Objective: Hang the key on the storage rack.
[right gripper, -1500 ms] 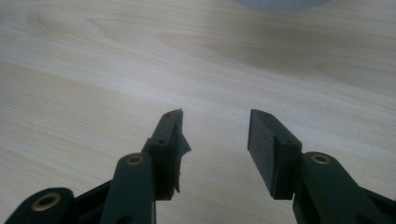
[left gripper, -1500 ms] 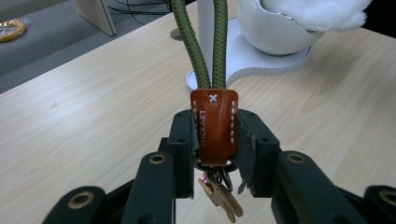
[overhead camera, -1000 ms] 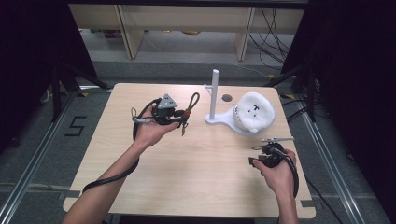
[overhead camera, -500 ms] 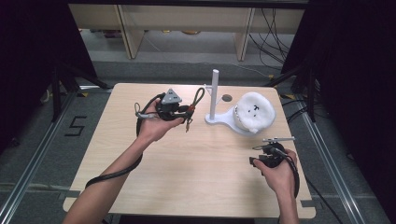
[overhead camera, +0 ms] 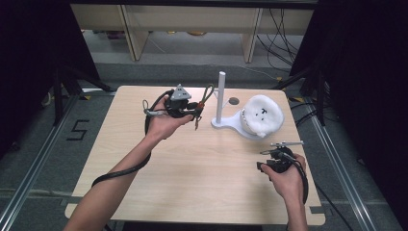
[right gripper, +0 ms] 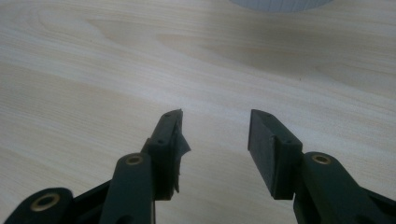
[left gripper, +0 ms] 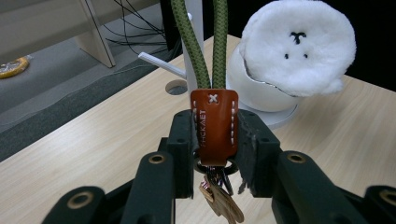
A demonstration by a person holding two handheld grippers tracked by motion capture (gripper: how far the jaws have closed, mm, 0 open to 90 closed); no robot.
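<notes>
**Left claw holding a key strap near the stand**

Left claw (left gripper: 215,140), raised above the worktop (overhead camera: 202,163) at upper centre-left of the high view, is clamped on the brown leather tab (left gripper: 214,126) of a key strap. Green cord loop (left gripper: 201,42) rises from the tab toward the top of the left gripper view; keys (left gripper: 219,200) hang below the jaws. White post stand (overhead camera: 221,98) sits just right of the strap, with a fluffy white ball (overhead camera: 262,114) bearing a small stitched face resting on the stand's base. Right claw (right gripper: 215,135) is low over bare worktop at lower right of the high view, jaws moderately apart, gripping nothing.
</notes>
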